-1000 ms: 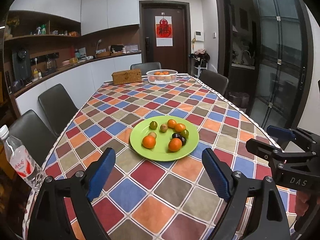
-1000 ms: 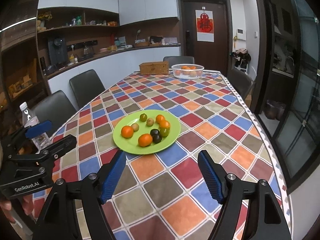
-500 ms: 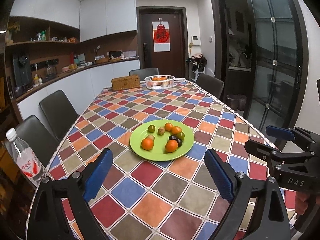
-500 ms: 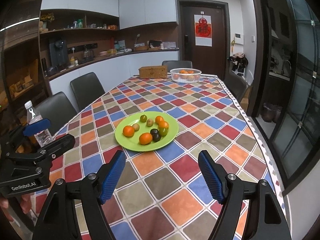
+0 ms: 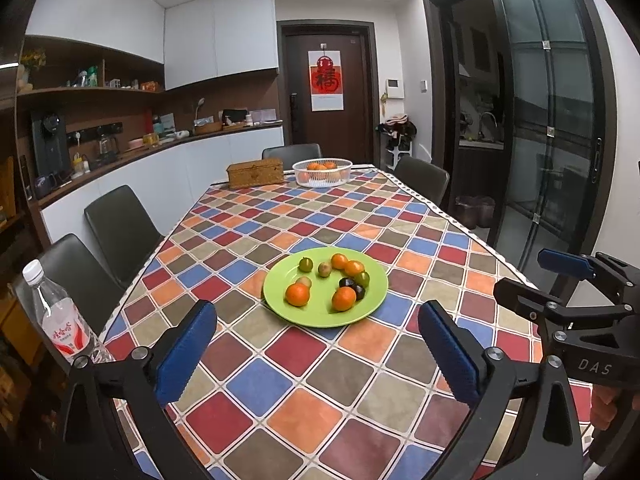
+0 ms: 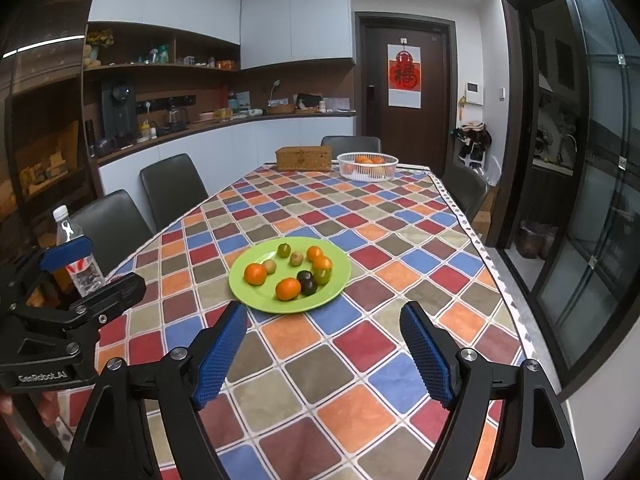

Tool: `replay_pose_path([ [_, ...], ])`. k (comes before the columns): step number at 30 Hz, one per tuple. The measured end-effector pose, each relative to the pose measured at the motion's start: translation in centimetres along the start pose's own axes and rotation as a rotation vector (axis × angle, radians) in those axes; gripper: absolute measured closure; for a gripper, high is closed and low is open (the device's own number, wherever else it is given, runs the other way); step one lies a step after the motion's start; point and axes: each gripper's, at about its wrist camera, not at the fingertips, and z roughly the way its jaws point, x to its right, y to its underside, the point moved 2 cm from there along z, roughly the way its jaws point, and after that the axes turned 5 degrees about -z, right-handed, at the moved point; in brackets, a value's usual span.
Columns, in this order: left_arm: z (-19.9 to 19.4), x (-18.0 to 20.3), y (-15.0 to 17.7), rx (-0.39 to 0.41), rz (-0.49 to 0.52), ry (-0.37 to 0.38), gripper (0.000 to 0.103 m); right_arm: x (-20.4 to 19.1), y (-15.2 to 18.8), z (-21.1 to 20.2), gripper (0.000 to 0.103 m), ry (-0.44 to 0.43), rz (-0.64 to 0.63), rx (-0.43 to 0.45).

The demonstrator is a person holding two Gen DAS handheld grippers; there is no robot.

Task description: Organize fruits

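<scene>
Left gripper (image 5: 316,344): jaws spread wide, blue pads (image 5: 186,350) clear of everything, nothing held. It hangs above the near part of the table (image 5: 280,396), short of the plate (image 5: 316,318).

Right gripper (image 6: 324,350): likewise wide, empty, pads (image 6: 426,354) touching nothing, above the checked cloth just short of the plate rim.

Plate: green, mid-table, holding loose fruit: four oranges (image 5: 298,294), three green fruits (image 5: 306,264), two brownish ones (image 5: 324,269), two dark ones (image 5: 358,291), several touching on the right side.

Basket (image 5: 322,173): white, at the far end, with oranges inside, beside a wicker box (image 5: 255,173).

Bottle (image 5: 60,320): upright at the table's left edge.
</scene>
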Motion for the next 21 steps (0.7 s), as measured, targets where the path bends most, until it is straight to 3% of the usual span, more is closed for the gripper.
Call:
replay_pose_path([
  [21,0.20,0.03,0.20,-0.013,-0.020,-0.007,0.000,-0.03,0.27,-0.02,0.024,-0.010,0.009,-0.011],
])
